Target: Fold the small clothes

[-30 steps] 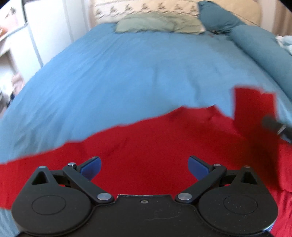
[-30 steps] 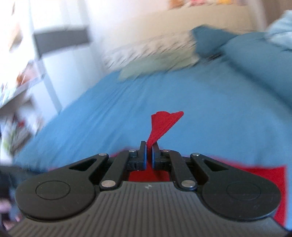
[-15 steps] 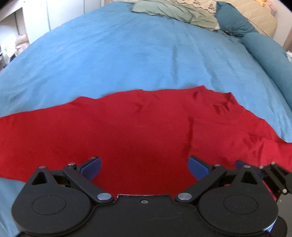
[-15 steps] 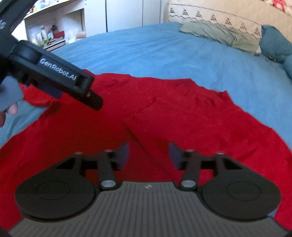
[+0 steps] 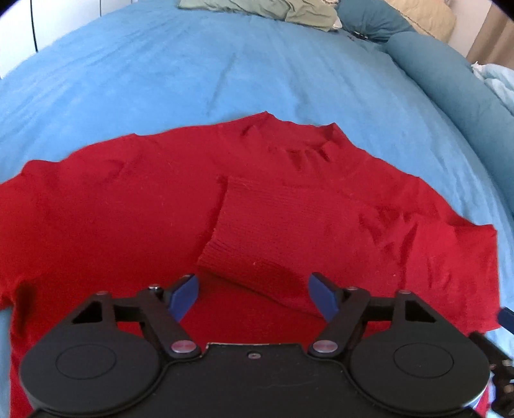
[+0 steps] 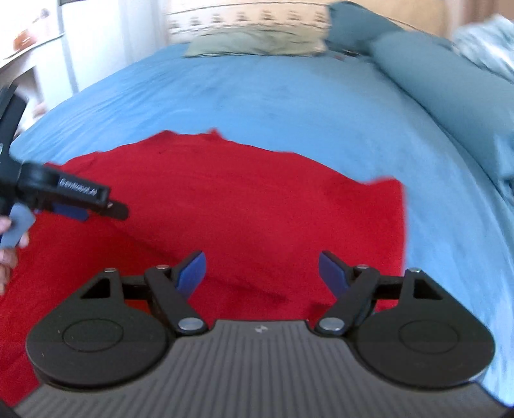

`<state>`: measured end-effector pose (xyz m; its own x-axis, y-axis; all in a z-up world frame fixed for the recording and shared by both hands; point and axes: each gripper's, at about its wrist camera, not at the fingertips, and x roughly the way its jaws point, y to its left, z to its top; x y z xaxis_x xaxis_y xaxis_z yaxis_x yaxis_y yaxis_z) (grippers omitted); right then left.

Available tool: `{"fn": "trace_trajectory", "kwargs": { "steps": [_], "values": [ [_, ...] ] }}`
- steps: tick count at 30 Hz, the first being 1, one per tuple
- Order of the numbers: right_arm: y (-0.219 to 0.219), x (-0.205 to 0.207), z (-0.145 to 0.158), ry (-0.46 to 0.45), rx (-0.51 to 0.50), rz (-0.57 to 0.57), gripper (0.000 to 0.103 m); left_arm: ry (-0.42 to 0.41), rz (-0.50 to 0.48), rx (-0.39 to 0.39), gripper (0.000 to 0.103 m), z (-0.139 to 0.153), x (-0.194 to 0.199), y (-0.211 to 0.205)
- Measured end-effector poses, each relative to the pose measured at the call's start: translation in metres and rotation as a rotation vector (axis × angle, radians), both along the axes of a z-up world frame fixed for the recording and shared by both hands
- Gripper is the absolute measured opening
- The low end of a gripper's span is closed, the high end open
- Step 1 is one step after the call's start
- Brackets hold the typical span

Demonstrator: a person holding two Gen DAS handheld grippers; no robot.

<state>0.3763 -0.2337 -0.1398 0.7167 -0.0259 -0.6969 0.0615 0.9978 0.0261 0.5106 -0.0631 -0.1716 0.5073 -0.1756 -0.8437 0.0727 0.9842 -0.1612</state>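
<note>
A red knit sweater point(image 5: 128, 209) lies spread on the blue bed cover point(image 5: 192, 70). One ribbed sleeve point(image 5: 266, 225) is folded in over the body and ends just ahead of my left gripper point(image 5: 253, 297). That gripper hovers above the cloth with its jaws closing, the pads apart and gripping nothing. In the right wrist view the sweater point(image 6: 241, 199) fills the middle. My right gripper point(image 6: 261, 271) hangs over the sweater's right part, jaws opening, nothing between the blue pads. The left gripper point(image 6: 74, 201) shows at the left edge, held by a hand point(image 6: 6, 257).
Pillows point(image 5: 263, 9) and a teal bolster point(image 5: 449, 80) lie at the far end and right side of the bed. White cupboards and shelves point(image 6: 48, 48) stand beyond the left edge. Bare blue cover stretches beyond the sweater.
The right gripper let go of the red sleeve, opened and drew back toward the right. The sleeve now lies folded over the body. The left gripper sank toward the cloth and its jaws narrowed.
</note>
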Motion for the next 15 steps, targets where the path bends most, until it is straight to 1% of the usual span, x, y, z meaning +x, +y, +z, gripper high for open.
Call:
{"fn": "trace_trajectory", "kwargs": {
  "steps": [3, 4, 5, 6, 9, 12, 14, 15],
  "values": [
    [-0.009, -0.008, -0.002, 0.0, 0.024, -0.07, 0.093, -0.035, 0.011, 0.042, 0.071, -0.002, -0.007, -0.004],
    [-0.012, -0.012, -0.003, -0.001, 0.028, -0.097, 0.093, -0.049, 0.012, 0.058, 0.066, -0.002, -0.01, -0.005],
    [-0.014, -0.015, -0.002, -0.002, 0.03, -0.122, 0.093, -0.064, 0.009, 0.066, 0.062, -0.003, -0.011, -0.007],
    [-0.018, -0.018, -0.002, -0.001, 0.034, -0.147, 0.093, -0.071, 0.009, 0.069, 0.061, -0.003, -0.012, -0.007],
    [-0.029, -0.023, 0.0, 0.002, 0.059, -0.202, 0.093, -0.081, 0.025, 0.066, 0.049, -0.002, -0.01, -0.009],
    [-0.036, -0.028, -0.001, 0.007, 0.081, -0.241, 0.093, -0.088, 0.053, 0.047, 0.03, -0.002, -0.006, -0.011],
    [-0.037, -0.026, -0.003, 0.012, 0.073, -0.25, 0.093, -0.093, 0.065, 0.038, 0.01, -0.002, -0.003, -0.014],
    [-0.036, -0.025, -0.004, 0.012, 0.067, -0.25, 0.093, -0.096, 0.068, 0.03, 0.006, -0.002, -0.002, -0.015]
  ]
}}
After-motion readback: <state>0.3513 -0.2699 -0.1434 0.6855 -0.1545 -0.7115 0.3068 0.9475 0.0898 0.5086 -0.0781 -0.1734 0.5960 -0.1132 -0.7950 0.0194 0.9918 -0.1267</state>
